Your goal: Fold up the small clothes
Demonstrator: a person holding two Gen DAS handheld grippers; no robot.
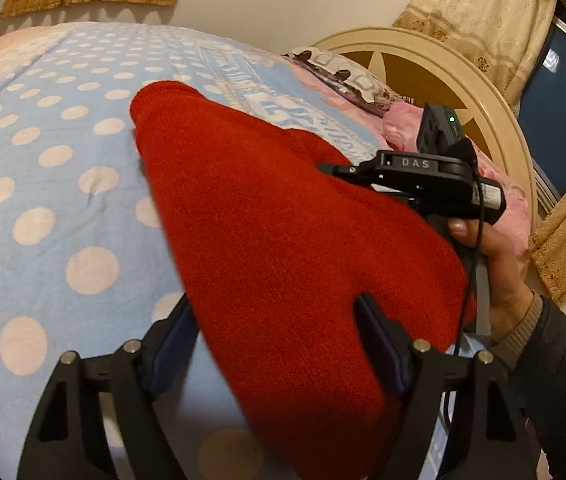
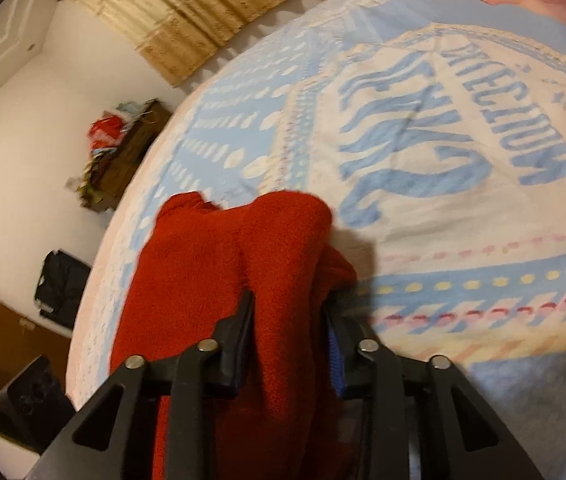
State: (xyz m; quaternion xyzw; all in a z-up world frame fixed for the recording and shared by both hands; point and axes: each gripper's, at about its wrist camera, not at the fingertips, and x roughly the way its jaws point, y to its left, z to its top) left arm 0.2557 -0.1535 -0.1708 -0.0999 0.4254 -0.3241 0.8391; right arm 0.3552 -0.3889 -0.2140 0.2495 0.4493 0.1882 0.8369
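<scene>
Fuzzy red fleece garment, bunched

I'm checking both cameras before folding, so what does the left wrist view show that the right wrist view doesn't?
Only the left wrist view shows the person's hand holding the right gripper, the round headboard and pillows. Only the right wrist view shows the cluttered dresser and the blanket's big lettering. Both show the red garment on the blue blanket.

Home bedroom, bed with polka-dot blanket, headboard, curtains
</scene>
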